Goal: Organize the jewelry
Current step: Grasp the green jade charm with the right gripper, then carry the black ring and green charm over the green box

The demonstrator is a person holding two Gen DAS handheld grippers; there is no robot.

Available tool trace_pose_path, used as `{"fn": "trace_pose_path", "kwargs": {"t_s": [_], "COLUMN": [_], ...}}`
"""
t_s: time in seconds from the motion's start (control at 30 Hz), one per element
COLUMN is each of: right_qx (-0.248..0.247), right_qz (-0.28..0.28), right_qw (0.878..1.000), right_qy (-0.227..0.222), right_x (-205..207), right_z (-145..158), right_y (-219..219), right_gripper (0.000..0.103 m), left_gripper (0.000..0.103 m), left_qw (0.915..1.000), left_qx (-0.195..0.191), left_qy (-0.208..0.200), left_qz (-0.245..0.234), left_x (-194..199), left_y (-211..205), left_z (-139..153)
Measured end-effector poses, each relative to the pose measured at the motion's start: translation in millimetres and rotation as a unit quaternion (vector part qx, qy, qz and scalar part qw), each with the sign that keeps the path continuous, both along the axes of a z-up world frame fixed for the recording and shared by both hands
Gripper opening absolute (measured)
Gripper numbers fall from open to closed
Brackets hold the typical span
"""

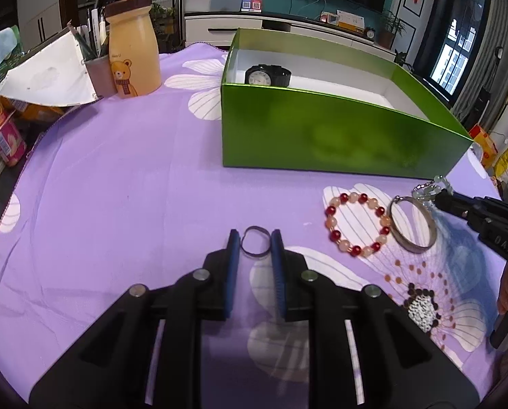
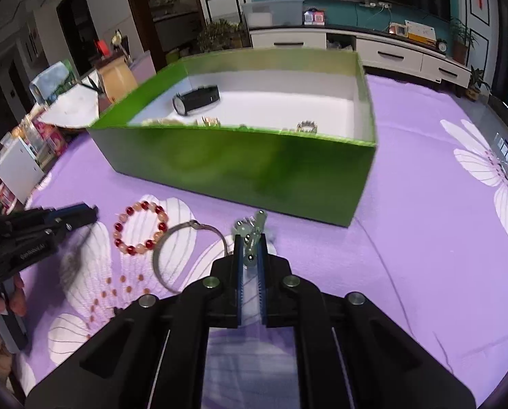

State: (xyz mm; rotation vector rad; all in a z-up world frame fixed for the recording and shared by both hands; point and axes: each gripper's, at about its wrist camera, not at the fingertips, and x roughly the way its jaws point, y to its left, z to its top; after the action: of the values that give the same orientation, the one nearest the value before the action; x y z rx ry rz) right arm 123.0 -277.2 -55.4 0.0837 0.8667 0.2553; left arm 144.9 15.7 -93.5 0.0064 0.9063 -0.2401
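**Both grippers at the jewelry, box waiting behind**

Between the jaws of the left gripper [image 1: 254, 238], a small dark ring [image 1: 254, 246] lies flat on the purple flowered cloth [image 1: 134, 187] of the worktop; the jaws stand released, one blue pad on each side of it, not yet pressing. Just to its right lie a red-and-peach bead bracelet [image 1: 356, 225] and, beside that, a silver bangle [image 1: 414, 225] with a cluster of pale charms [image 2: 250, 230] on its chain. The right gripper [image 2: 250, 255] is clenched on those charms, jaws nearly together, while the bangle hangs out to the left on the cloth.

Behind all this stands the open green box [image 1: 322, 133], white inside, already holding a black watch [image 2: 196, 99] and a few small pieces along its near wall, too blurred to name.

My reading: the picking stage is in hand, with three pieces outside the box. Next, the left jaws need to close squarely on the thin ring without skidding it away, and the right must lift the bangle clear over the box's near wall before letting go.
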Motion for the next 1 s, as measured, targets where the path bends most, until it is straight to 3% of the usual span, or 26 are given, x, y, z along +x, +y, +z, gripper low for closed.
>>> {"fn": "trace_pose_path", "kwargs": {"t_s": [0.3, 0.53, 1.0], "right_qx": [0.020, 0.027, 0.027], "right_qz": [-0.009, -0.011, -0.003], "right_qw": [0.998, 0.996, 0.992], "right_qy": [-0.051, -0.085, -0.126], "right_x": [-34.5, -47.6, -16.6], "right_z": [43.7, 75.5, 117.3], "right_y": [-16.9, -23.2, -23.1], "right_gripper": [0.007, 0.007, 0.007], "left_gripper": [0.018, 0.018, 0.018], "left_qw": [0.9996, 0.9985, 0.9956], "left_qx": [-0.020, -0.033, -0.051], "left_qy": [-0.015, -0.041, -0.065], "left_qz": [-0.009, -0.018, -0.045], "left_x": [-22.0, -27.7, 26.0], "left_y": [1.1, -5.7, -40.6], "left_z": [20.2, 55.2, 117.9]}}
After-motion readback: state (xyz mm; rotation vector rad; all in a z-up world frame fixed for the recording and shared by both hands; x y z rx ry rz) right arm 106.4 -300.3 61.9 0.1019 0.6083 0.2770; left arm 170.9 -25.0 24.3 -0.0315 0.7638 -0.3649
